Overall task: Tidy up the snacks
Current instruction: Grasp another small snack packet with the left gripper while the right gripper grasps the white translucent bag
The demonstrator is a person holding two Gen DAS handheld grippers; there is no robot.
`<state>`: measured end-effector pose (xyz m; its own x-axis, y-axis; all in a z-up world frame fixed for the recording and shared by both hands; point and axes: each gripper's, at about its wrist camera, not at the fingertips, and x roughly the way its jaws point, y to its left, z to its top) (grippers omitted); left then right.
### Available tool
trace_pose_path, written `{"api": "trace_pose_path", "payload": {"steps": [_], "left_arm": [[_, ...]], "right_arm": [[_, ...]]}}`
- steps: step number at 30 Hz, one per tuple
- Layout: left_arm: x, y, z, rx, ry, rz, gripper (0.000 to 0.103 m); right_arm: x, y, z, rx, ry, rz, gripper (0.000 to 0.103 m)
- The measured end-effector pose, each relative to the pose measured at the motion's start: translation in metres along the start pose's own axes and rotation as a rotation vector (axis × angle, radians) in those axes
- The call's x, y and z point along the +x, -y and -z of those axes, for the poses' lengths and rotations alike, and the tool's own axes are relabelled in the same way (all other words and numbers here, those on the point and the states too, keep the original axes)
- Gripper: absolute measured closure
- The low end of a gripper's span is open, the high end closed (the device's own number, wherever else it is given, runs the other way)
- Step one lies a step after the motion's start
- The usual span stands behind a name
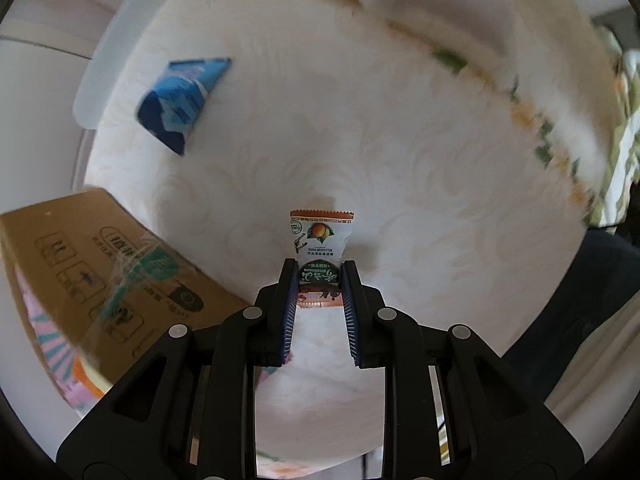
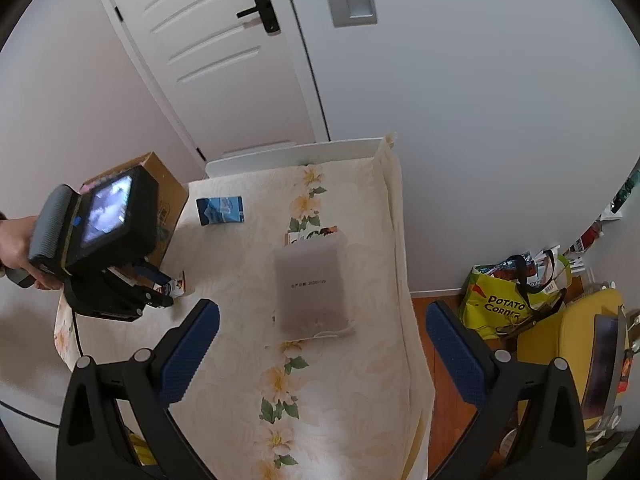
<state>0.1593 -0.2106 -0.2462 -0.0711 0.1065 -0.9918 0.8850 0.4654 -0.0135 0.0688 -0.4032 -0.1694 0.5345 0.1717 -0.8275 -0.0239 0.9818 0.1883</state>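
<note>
White panelled door [image 2: 224, 60] with black lever handle [image 2: 260, 6], closed. Floral tablecloth [image 2: 360, 380] covers the table. Yellow-green "Potato Corner" bag [image 2: 500, 308] on wooden floor [image 2: 444, 392], beside a yellow chair [image 2: 580, 328].

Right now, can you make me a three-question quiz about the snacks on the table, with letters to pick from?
1. Where is the cardboard box?
A. at the table's edge by the left gripper
B. on the floor
C. on the yellow chair

2. What colour is the flat packet lying alone?
A. red
B. blue
C. black

3. What is the right gripper doing?
A. squeezing a packet
B. holding the box
C. open, holding nothing

Answers: 1 A, the box stands beside that gripper; 2 B, its wrapper is blue; 3 C, its fingers stand wide apart, empty.
</note>
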Motion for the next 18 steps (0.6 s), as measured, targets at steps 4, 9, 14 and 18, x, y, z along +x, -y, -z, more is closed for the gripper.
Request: {"api": "trace_pose_path", "payload": {"steps": [4, 9, 14, 18], "left_arm": [[-0.028, 0.002, 0.016, -0.083, 0.112, 0.042, 0.084], [-0.055, 0.01, 0.036, -0.175, 0.234, 0.102, 0.084], [-0.068, 0.008, 0.047, -0.253, 0.315, 0.149, 0.084], [-0.075, 0.01, 0.044, -0.29, 0.34, 0.14, 0.084]], "right_arm": [[0.007, -0.006, -0.004, -0.039, -0.032, 0.005, 0.0], [0.029, -0.012, -0.012, -0.088, -0.093, 0.018, 0.0], [0.064, -0.018, -0.018, -0.125, -0.165, 0.06, 0.001], [0.089, -0.02, -0.018, -0.139, -0.216, 0.078, 0.001]]}}
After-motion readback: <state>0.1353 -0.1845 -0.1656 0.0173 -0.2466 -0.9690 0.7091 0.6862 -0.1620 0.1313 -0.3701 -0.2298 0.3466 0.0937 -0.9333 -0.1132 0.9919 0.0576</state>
